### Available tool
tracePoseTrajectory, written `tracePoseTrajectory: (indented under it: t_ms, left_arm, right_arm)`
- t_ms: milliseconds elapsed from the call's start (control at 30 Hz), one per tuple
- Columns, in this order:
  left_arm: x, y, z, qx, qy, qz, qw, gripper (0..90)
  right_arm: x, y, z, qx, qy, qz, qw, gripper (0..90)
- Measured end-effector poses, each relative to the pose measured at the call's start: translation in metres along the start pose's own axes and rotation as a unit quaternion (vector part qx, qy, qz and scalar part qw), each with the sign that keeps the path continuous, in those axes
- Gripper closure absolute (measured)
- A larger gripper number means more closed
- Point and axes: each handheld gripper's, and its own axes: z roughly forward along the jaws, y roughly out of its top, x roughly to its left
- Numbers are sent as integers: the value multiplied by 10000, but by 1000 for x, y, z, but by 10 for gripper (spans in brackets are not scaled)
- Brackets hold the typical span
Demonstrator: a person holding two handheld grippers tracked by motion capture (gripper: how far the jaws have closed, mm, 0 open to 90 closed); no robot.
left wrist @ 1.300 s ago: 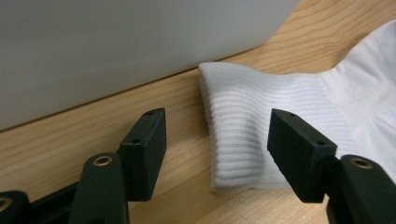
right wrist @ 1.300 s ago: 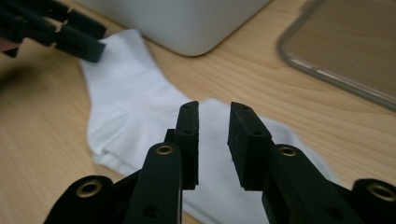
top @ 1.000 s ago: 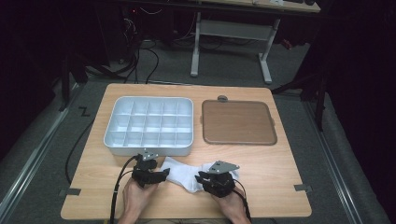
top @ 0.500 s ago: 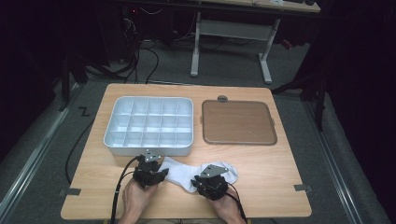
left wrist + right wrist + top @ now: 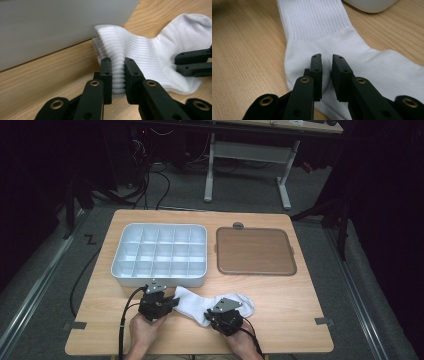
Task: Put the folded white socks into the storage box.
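A dim room with cables on a grey floor surrounded the light wooden table (image 5: 295, 305), on which a white plastic tray of 15 compartments (image 5: 159, 254) sat at the left and a flat brown rectangular tray (image 5: 255, 251) at the right. Near the front edge lay the 1 white ribbed cotton sock (image 5: 200, 304), just in front of the compartment tray and apart from it. A second earlier the left gripper (image 5: 117, 75) had stood with its jaws wide over the cuff; its jaws had just been closing, and the left gripper view showed them clamped on a bunched fold of the ribbed cuff, which stood up between the pads. The right gripper (image 5: 326, 72) had been narrowing too, and its 2 jaws pinched a small ridge of cloth at the heel. Compared with the earlier frames the sock had stretched out a little between the 2 hands. That suggested both ends were now secured and the sock was ready to be lifted or folded. The cloth looked clean, soft and limp, ribbed along the leg and smooth over the foot, with its toe pointing right, away from the left gripper.
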Motion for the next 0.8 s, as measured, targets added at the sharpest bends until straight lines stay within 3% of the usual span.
tracePoseTrajectory:
  t_ms: [167,333,800]
  left_arm:
    - [-4,6,-6,-50,-136,22,9999,793]
    - [-7,16,-11,-85,-423,-263,9987,793]
    - [-20,27,-20,-210,-780,-265,9964,797]
  right_arm:
    - [1,1,2,-9,21,7,10000,800]
    - [2,2,3,-28,42,-39,10000,804]
    - [12,13,14,-24,169,-146,9997,810]
